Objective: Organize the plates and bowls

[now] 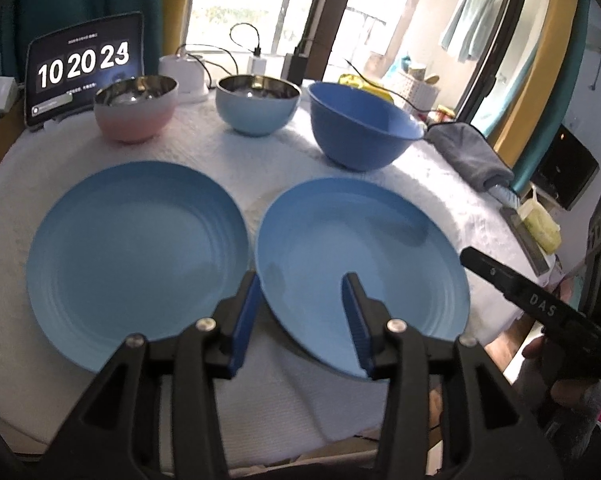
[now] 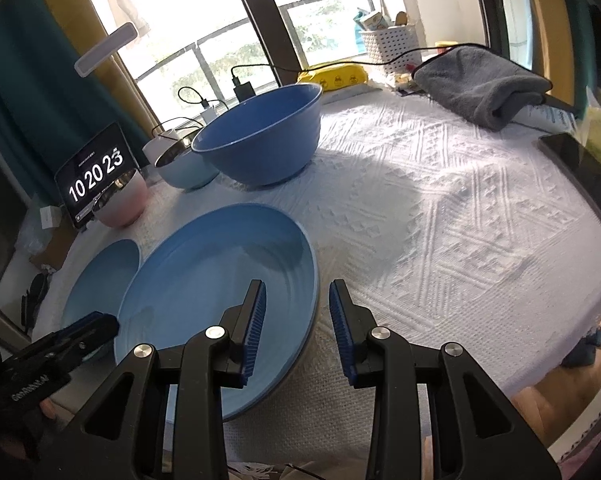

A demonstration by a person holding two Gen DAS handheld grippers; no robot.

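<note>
Nothing stacked yet: two blue plates [image 1: 136, 260] [image 1: 360, 276] side by side at centre frame, three bowls [image 1: 134, 108] [image 1: 256, 104] [image 1: 362, 128] lined up behind; left gripper [image 1: 300, 312] and right gripper [image 2: 296, 322] both spread, holding nothing.

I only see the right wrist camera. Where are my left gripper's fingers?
Observer: The left gripper is open. One finger is in the gap between the two plates and the other is over the right plate.
Child: Is anything on the left plate?
Observer: No, the left plate is bare.
Child: Does the pink bowl touch the light blue bowl?
Observer: No, the pink bowl and the light blue bowl stand apart.
</note>
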